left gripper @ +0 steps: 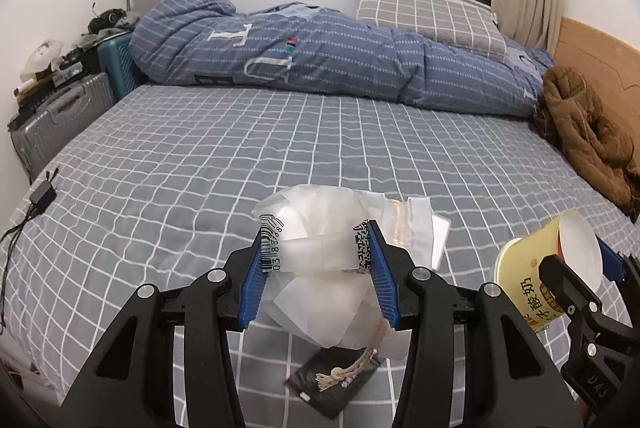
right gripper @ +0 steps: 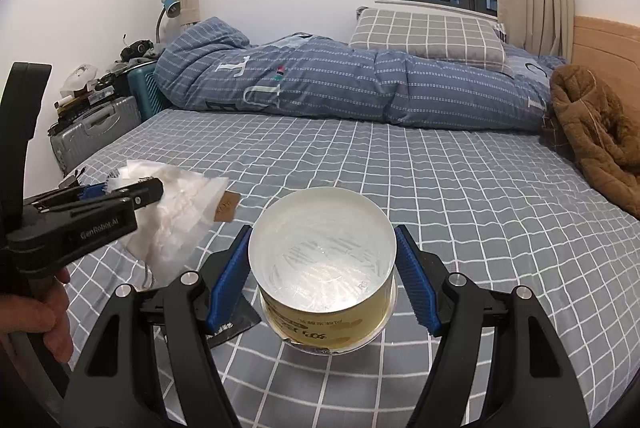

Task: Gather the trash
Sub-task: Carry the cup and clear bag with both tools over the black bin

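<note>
The bed, under a grey sheet with a white grid, carries a rolled blue quilt along its far edge with a checked pillow leaning above it. A brown jacket lies at the right edge by the headboard. A black charger rests near the left edge, a dark tag near the front.

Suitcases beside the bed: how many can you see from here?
2. A silver suitcase stands nearest, at the bed's left edge; a teal suitcase sits behind it, by the folded quilt. Clutter on top could hide more.
</note>
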### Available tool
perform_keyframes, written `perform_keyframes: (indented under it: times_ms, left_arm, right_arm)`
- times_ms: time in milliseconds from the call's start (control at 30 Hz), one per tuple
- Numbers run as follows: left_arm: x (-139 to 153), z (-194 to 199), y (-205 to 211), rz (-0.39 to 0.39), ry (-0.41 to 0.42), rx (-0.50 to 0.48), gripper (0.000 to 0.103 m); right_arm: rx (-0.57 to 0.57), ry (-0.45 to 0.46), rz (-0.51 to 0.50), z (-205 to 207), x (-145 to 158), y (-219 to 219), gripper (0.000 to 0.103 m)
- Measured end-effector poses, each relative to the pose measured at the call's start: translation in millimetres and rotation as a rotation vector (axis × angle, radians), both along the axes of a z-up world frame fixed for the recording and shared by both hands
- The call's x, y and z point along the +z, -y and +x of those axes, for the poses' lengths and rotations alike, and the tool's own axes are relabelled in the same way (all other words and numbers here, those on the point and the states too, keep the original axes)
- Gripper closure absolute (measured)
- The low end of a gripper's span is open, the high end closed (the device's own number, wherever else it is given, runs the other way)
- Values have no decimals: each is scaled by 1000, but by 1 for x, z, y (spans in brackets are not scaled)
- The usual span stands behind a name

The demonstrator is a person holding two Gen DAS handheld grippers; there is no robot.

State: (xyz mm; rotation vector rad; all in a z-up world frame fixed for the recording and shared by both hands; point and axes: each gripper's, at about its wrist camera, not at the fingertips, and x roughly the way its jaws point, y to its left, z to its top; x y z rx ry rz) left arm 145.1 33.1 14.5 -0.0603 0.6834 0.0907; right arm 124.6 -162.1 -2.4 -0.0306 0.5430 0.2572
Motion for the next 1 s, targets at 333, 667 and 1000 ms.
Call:
perform_keyframes:
  times_ms: [333,667,1000]
  left_arm:
    - [-11,-29,9,10,-43,-21,57]
    - [-26,-60,12,9,-86,-32,57]
    - [-44,-101,18,-4,-133,-46,57]
  right_arm:
    - [9,-16,-26,-25,-5,-3,36]
    - [15,-47,-27,-53,-14,-3,36]
    - [9,-73,-11,-87,-21,1,36]
